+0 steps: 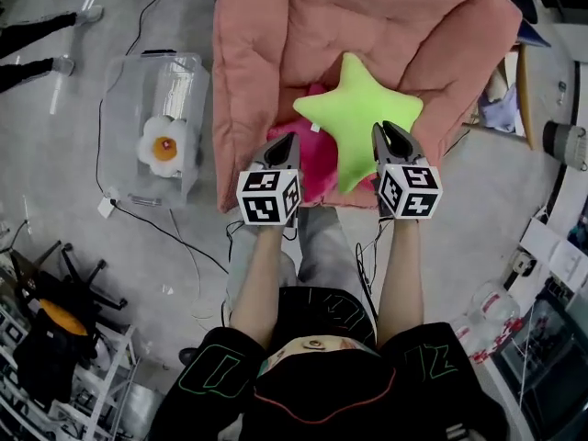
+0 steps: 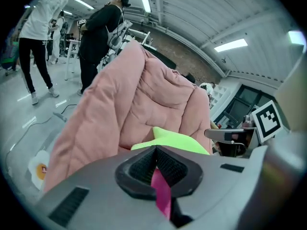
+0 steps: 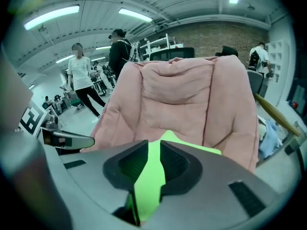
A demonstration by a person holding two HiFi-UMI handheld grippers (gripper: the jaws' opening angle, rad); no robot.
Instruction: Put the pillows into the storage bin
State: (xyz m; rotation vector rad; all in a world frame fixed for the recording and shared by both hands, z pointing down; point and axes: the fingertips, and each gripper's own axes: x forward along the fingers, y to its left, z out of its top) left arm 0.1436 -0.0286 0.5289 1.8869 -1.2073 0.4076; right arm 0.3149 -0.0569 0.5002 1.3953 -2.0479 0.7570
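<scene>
A lime-green star pillow (image 1: 354,113) lies on a magenta pillow (image 1: 317,168) in the seat of a padded pink chair (image 1: 276,44). My left gripper (image 1: 283,141) is shut on a pinch of the magenta pillow's fabric (image 2: 161,193), with the star pillow (image 2: 177,140) just beyond it. My right gripper (image 1: 390,134) is at the star's lower right point, and green fabric (image 3: 148,186) fills the narrow gap between its pads. The clear storage bin (image 1: 119,127) stands on the floor left of the chair and holds a fried-egg pillow (image 1: 165,147).
Black cables (image 1: 175,237) run over the floor between the bin and my legs. A metal rack (image 1: 55,356) stands at the lower left, and a desk edge (image 1: 525,90) is right of the chair. People stand behind the chair (image 2: 98,37).
</scene>
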